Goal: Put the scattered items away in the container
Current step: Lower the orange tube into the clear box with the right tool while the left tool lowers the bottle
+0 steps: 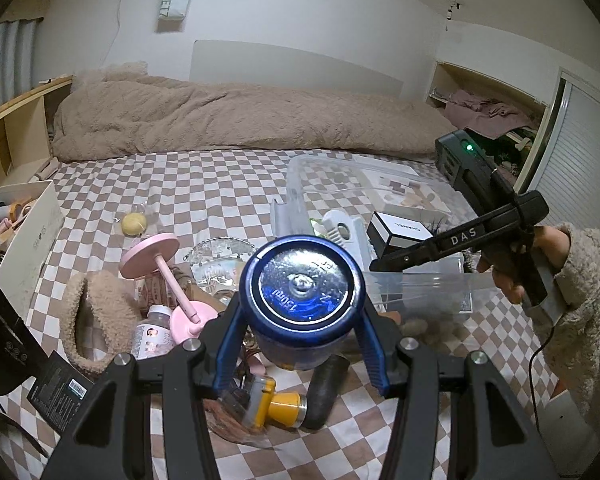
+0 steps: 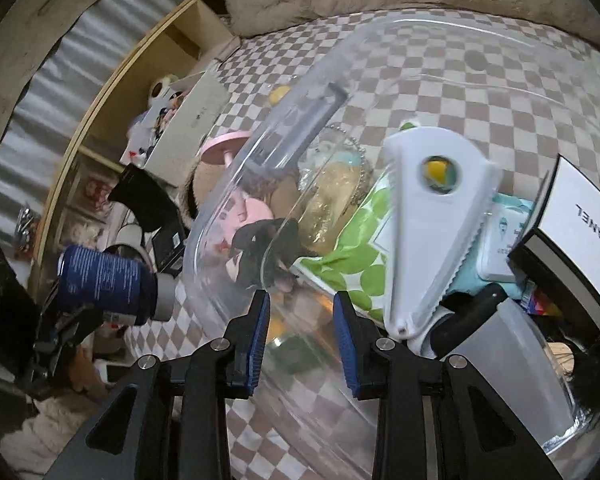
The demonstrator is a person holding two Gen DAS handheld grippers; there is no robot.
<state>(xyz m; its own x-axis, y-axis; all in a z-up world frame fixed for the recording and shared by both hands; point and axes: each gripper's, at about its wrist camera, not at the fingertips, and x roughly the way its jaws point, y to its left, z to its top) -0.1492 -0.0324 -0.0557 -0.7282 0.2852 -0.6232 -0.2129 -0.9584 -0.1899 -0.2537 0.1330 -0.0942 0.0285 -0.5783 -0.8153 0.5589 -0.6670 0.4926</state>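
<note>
Black tool [image 2: 302,340], blue pads [image 2: 260,344] (silver screws).

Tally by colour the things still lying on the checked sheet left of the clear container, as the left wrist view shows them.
Pink: 1, stand
Yellow: 2, ball, nozzle
Beige: 1, fluffy slipper
Total: 4

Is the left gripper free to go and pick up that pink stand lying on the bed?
Probably not yet. The left gripper is already shut on a blue can, so its jaws are full. The pink stand itself lies uncovered on the checked bedsheet, beside a fuzzy slipper.
</note>
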